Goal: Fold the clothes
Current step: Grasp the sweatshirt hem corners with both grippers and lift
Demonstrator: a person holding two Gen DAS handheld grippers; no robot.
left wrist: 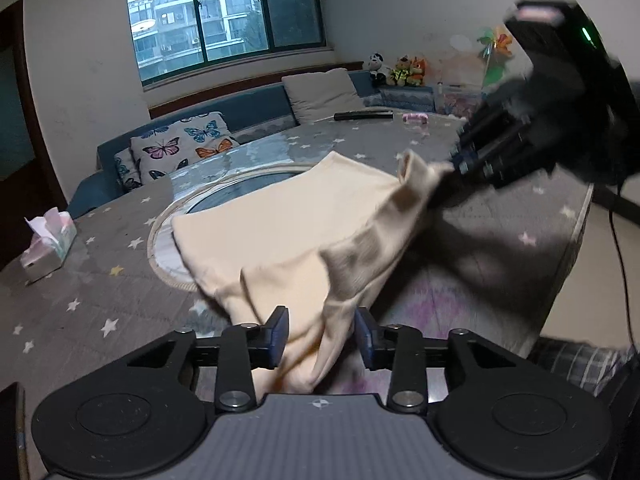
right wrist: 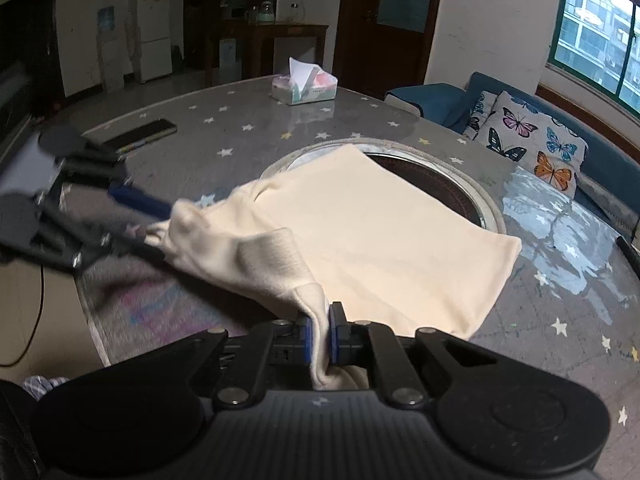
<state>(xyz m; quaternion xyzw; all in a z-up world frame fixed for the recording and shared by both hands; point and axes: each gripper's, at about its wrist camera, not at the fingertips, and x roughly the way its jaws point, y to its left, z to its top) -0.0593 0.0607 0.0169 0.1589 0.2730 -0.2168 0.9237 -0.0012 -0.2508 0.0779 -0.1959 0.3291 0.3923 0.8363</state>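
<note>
A cream garment [left wrist: 288,224] lies on the grey star-patterned table [left wrist: 80,288], its far part over a round inset. Its near edge is lifted between both grippers. My left gripper [left wrist: 320,332] has its jaws apart with a bunched corner of the cloth hanging between them. In the right wrist view it [right wrist: 156,220] is blurred at the cloth's left corner. My right gripper [right wrist: 320,332] is shut on another corner of the garment [right wrist: 380,232]. In the left wrist view it [left wrist: 448,172] holds the cloth's far right corner, blurred.
A tissue box [left wrist: 48,244] stands at the table's left, also in the right wrist view [right wrist: 304,88]. A dark phone [right wrist: 140,132] lies on the table. A remote [left wrist: 364,115] and a small pink item [left wrist: 416,118] lie at the far edge. A sofa with butterfly cushions [left wrist: 180,148] stands behind.
</note>
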